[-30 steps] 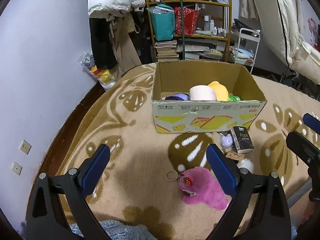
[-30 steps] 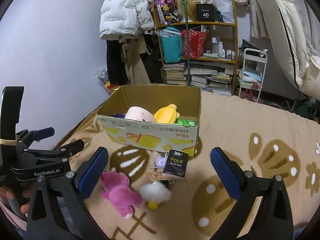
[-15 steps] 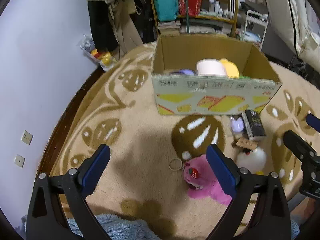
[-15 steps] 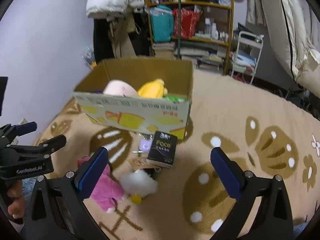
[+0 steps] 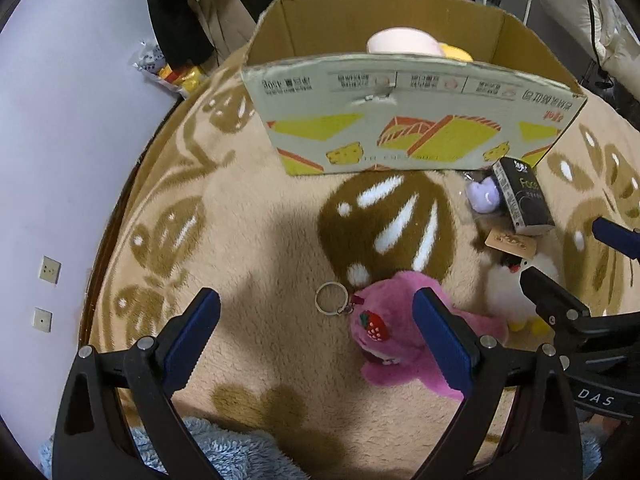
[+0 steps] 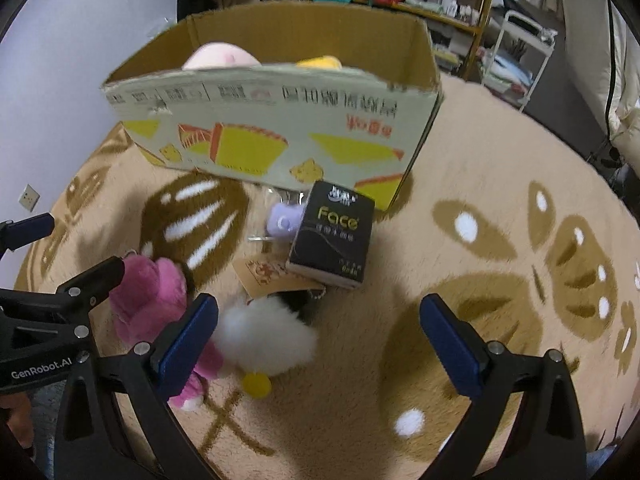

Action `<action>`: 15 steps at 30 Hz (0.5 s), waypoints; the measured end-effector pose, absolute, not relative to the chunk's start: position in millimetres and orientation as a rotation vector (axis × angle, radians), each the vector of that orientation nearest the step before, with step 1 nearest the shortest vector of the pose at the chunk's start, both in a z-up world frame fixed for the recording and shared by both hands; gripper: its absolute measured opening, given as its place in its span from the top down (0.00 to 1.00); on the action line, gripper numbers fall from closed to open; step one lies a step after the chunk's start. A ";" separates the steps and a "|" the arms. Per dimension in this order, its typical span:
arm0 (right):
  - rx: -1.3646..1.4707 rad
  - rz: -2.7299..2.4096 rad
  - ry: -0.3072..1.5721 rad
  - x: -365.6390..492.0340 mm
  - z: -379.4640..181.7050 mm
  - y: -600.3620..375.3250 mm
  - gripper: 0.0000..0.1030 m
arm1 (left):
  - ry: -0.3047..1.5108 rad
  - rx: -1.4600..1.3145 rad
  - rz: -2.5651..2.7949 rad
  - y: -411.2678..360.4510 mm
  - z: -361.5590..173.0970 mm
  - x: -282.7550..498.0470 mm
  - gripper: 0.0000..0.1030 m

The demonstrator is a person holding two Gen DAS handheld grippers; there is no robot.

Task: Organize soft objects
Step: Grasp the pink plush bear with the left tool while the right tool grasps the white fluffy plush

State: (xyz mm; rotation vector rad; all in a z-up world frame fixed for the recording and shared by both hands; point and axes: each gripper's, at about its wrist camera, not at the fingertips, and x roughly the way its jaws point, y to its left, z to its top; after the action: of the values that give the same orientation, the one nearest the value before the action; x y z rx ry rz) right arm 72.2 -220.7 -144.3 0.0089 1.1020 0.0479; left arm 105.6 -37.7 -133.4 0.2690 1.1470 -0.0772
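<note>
only leftward: key ring (image 5: 331,303) beside pink plush (image 5: 394,340)

"Face" on black tissue pack (image 6: 331,237); "GenRobot.AI" on left gripper (image 6: 28,236)

A pink plush toy (image 5: 396,344) with a strawberry patch and key ring lies on the carpet beside a white fluffy toy (image 6: 266,336), while pink and yellow plushes rest inside the open cardboard box (image 5: 412,120).

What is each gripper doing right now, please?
Left gripper: open, empty, near the pink plush toy.
Right gripper: open, empty, near the white fluffy toy.
</note>
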 end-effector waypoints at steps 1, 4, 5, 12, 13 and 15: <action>0.015 0.047 1.117 73.2 -147.6 -221.9 0.00 | 1.159 0.264 -0.080 -37.2 -135.7 107.4 0.07; 0.030 0.040 1.160 76.9 -157.8 -224.9 0.00 | 1.195 0.245 -0.087 -36.6 -143.9 112.5 0.07; 0.033 0.039 1.176 78.2 -161.6 -225.4 0.02 | 1.202 0.237 -0.092 -36.6 -145.3 113.9 0.07; 0.031 0.089 1.266 85.5 -182.6 -217.1 0.20 | 1.257 0.235 -0.133 -40.6 -157.6 116.5 0.07; 0.033 0.101 1.276 86.2 -185.4 -215.8 0.22 | 1.260 0.238 -0.136 -41.2 -159.0 117.1 0.07; 0.015 0.099 1.277 86.7 -187.6 -213.5 0.24 | 1.264 0.238 -0.139 -42.2 -160.2 117.7 0.07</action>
State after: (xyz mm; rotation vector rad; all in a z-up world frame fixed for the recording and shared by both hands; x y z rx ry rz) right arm 86.7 -213.5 -187.6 0.0155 1.2772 0.0994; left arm 117.7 -42.2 -160.2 0.2378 1.2641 -0.1387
